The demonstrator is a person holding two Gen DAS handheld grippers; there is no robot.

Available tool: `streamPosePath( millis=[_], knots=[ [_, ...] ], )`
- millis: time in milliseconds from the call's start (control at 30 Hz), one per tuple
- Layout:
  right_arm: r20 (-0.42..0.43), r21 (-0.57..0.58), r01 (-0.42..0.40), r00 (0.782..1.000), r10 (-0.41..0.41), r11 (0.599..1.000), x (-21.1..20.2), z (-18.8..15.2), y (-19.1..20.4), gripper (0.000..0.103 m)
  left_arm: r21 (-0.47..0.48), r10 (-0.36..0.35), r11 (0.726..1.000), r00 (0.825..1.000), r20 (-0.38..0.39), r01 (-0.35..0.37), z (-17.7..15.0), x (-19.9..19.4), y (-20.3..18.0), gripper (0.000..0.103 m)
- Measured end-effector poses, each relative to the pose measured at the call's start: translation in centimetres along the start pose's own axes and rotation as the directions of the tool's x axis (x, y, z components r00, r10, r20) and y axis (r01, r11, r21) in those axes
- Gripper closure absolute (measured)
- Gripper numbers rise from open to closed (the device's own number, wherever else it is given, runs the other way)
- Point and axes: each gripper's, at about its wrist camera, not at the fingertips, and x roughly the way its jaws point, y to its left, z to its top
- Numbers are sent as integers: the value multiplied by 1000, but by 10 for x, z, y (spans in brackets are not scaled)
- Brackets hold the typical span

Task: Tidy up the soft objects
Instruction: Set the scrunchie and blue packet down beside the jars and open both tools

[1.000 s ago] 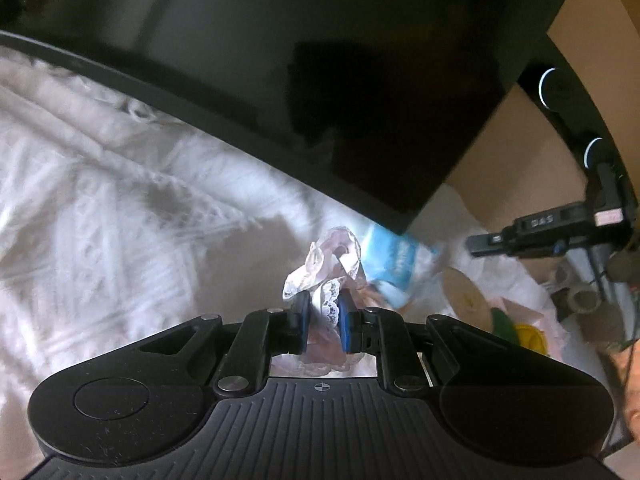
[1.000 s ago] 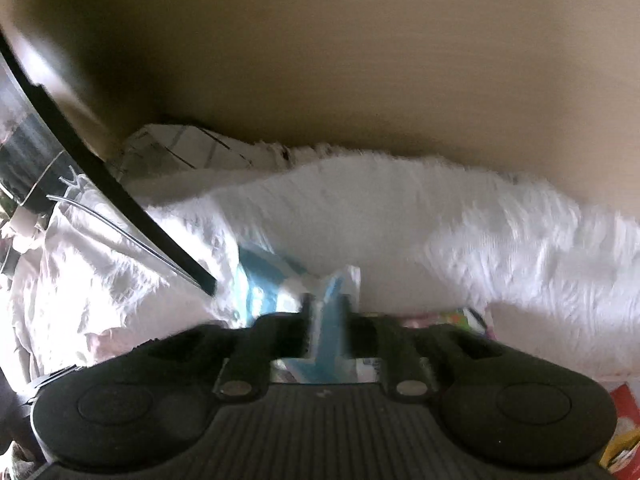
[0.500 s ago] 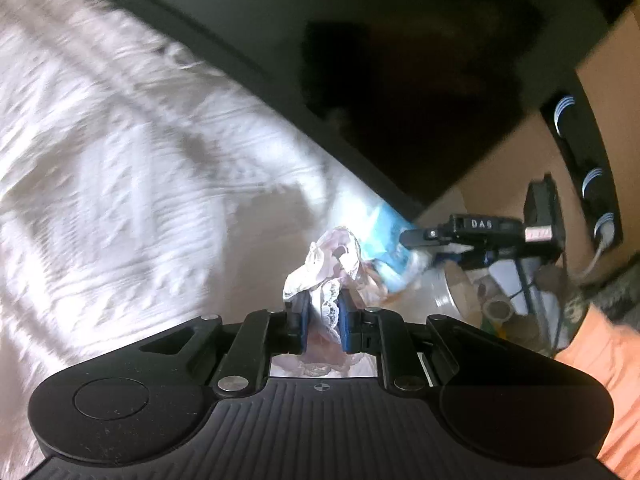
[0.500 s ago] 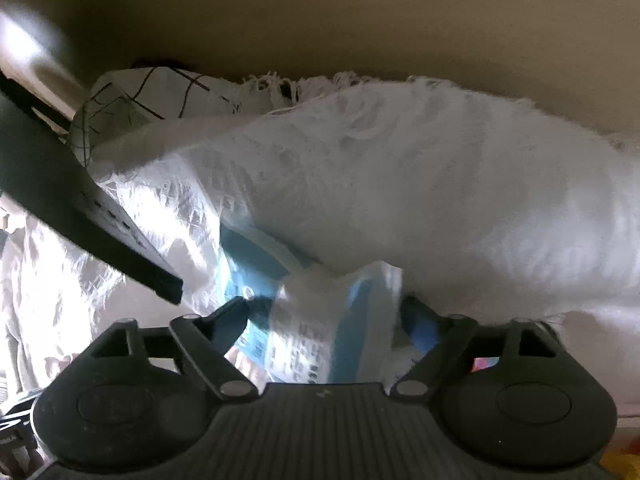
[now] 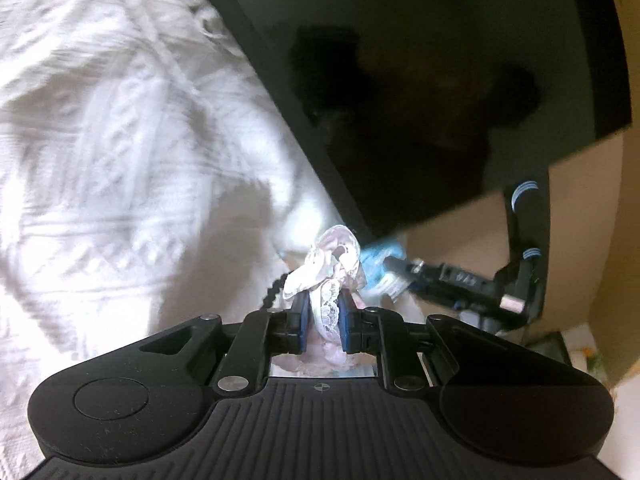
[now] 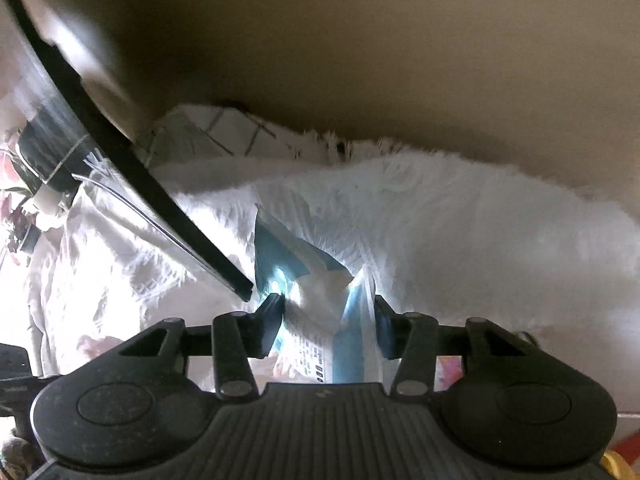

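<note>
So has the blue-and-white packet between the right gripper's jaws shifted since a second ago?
Yes. The blue-and-white packet now sits further right of the dark panel's corner, with more of it showing. The right gripper jaws opened wide, then closed back onto it.

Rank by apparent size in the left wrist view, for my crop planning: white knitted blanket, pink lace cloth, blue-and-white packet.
1. white knitted blanket, largest.
2. pink lace cloth, held near the camera, so enlarged.
3. blue-and-white packet, partly hidden and blurred; its place below the cloth is unsure.
</note>
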Motion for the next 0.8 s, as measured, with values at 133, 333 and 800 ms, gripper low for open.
streamPosePath(
  millis=[133,333,800],
  knots=[
    [57,-21,30,998,-29,999,-45,-10,4,56,275,205,945,976,-80,-176,-24,28,-33,84],
    [165,-65,-5,986,15,998,-127,-57,34,56,624,344,755,932,-114,-203,-97,56,-68,78],
    [-52,206,-24,998,36,978,-71,-235,3,49,785,342,619,901,-267,-2,-151,45,-97,78]
  ],
)
